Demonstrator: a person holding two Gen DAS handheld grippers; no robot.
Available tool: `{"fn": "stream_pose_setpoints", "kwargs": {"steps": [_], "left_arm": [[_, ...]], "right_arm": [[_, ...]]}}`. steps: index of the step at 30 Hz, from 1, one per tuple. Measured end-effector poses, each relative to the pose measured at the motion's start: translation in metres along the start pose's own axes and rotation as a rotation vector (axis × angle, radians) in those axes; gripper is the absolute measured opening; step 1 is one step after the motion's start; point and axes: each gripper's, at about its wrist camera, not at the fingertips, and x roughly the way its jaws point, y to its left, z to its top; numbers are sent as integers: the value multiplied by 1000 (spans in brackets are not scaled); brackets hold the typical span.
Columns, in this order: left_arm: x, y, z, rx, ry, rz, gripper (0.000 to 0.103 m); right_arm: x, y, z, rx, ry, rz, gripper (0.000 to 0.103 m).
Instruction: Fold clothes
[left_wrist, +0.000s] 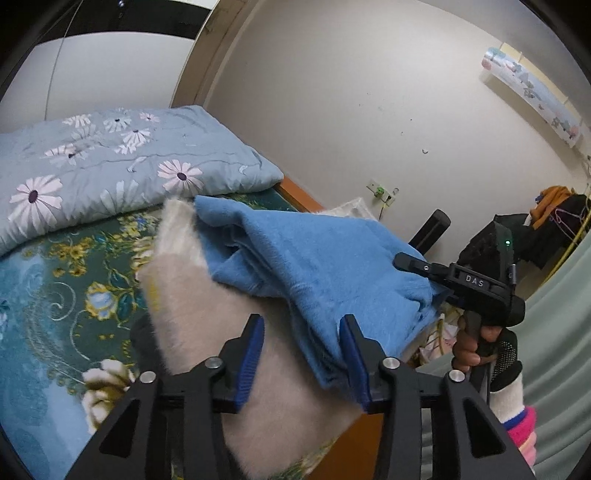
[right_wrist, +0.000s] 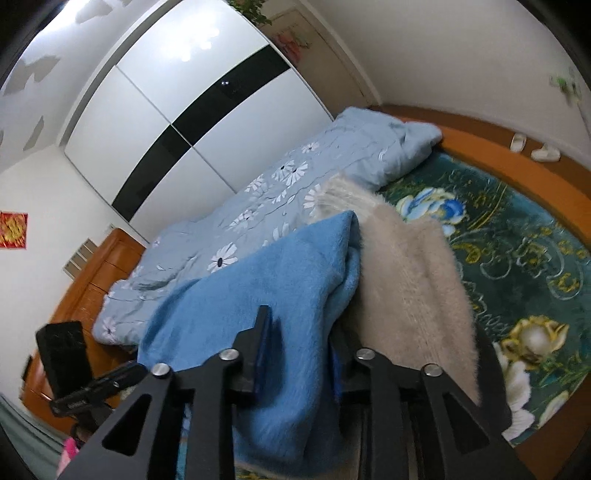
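Left wrist view. Left gripper: black arms, blue pads, jaws parted; no pad presses the cloth lying between and beneath them. Blue fleece garment: draped in loose folds over the cream fuzzy knitted garment, its lower hem running past the right-hand pad. Both lie near the foot edge of the bed, on the dark green bedspread with yellow and blue flowers. Pale blue quilt printed with white daisies: folded thick along the far side of the bed. Right gripper: black, lettered body, held by a hand in a dark mesh glove with a striped cuff; its one visible finger lies on the blue garment's outer edge, grip not discernible from here. Orange wooden bed frame against a white wall.

Right wrist view. Right gripper: jaws parted, blue fleece bunched between them; the right-hand pad is hidden by cloth, so pressure cannot be told. Cream garment just beside the blue one, towards the bed's outer edge. White wardrobe with a black band beyond the quilt. Left gripper at the lower left, small and dark.
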Motion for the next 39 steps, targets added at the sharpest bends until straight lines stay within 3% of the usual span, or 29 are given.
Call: {"fn": "stream_pose_setpoints", "kwargs": {"steps": [1, 6, 9, 12, 15, 17, 19, 22, 31, 33, 35, 39], "left_arm": [[-3, 1, -2, 2, -2, 2, 51], [-22, -2, -13, 37, -27, 46, 56], [-31, -9, -23, 79, -50, 79, 59], [-37, -20, -38, 142, -69, 121, 62], [-42, -26, -51, 168, -81, 143, 64], [-47, -26, -58, 168, -90, 159, 69], [-50, -26, -68, 174, -108, 181, 74], [-55, -25, -84, 188, -136, 218, 80], [-70, -14, -126, 117, -149, 258, 88], [-74, -12, -131, 101, -152, 298, 103], [-78, -11, -135, 96, -163, 334, 103], [-87, -18, -139, 117, -164, 361, 103]], "right_arm": [[-4, 3, -2, -14, -19, -11, 47], [-38, 22, -18, -89, -204, -172, 47], [-50, 37, -36, -141, -261, -208, 48], [-58, 58, -56, -224, -296, -248, 59], [-66, 75, -78, -254, -326, -220, 60], [-69, 84, -94, -271, -333, -188, 62], [-69, 90, -111, -290, -334, -169, 74], [-64, 90, -136, -296, -318, -167, 77], [-50, 94, -172, -289, -233, -303, 84], [-49, 99, -175, -288, -205, -310, 86], [-49, 103, -175, -290, -192, -326, 95], [-54, 122, -179, -311, -167, -332, 96]]}}
